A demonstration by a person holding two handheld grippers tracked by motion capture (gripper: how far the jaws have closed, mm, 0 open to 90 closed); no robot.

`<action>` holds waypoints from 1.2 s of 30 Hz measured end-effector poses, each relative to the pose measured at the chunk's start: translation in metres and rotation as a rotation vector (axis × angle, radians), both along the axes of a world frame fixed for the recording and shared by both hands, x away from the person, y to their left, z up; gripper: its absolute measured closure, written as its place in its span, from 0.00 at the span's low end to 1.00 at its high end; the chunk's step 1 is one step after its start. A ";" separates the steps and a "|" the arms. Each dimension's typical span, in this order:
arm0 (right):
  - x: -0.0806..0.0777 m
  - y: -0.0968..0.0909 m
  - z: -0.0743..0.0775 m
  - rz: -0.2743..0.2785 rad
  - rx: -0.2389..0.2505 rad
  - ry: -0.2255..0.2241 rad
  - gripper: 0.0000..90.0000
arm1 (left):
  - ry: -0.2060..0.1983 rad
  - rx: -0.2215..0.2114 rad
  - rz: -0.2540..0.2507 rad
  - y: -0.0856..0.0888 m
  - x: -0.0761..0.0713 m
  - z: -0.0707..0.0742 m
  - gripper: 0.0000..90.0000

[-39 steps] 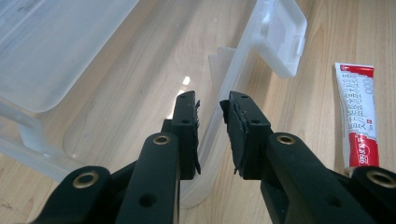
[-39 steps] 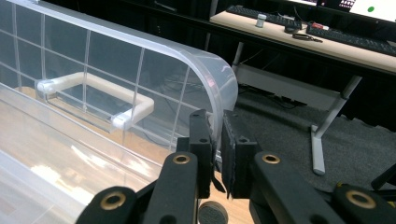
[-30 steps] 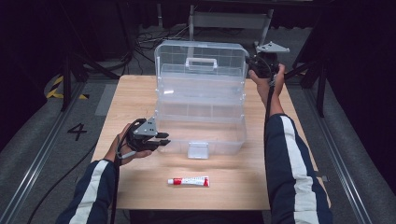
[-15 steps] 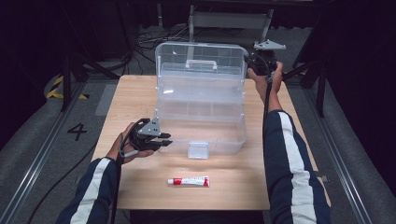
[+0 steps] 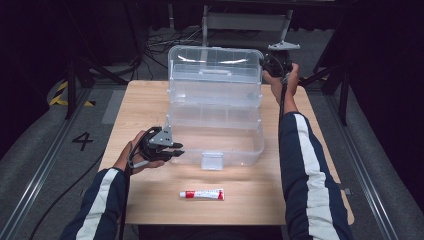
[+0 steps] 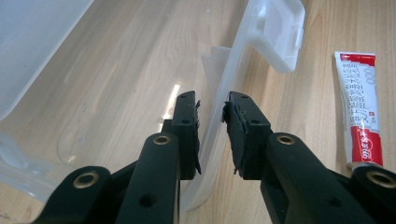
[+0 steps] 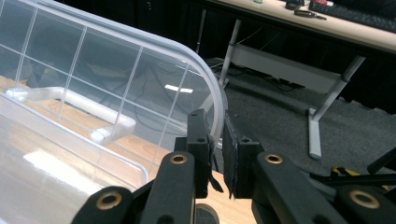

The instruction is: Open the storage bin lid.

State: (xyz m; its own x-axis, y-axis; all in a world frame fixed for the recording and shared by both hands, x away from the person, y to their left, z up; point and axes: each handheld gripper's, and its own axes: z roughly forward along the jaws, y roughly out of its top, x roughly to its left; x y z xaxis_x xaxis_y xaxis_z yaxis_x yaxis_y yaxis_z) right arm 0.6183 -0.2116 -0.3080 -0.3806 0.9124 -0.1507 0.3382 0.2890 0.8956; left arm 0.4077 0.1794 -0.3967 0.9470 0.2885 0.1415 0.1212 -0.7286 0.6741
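Left claw [image 6: 212, 133] pinches the clear storage box's [image 5: 215, 125] front wall; right claw [image 7: 215, 154] pinches its raised lid [image 7: 140, 79] near the surface's far edge.

Left hand-held gripper [image 5: 172, 149] low, clamped; right hand-held gripper [image 5: 267, 62] raised, seemingly clamped.

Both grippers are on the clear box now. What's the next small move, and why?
Probably swing the lid a little further back with the right gripper, which pinches the lid's rim, while the left gripper keeps the box steady by its front wall. The lid stands upright, and the tube lies on the table, not yet in the box.
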 end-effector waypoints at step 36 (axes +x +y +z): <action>0.026 -0.003 -0.024 -0.020 -0.023 0.116 0.89 | 0.010 -0.042 -0.023 0.004 -0.007 -0.002 0.82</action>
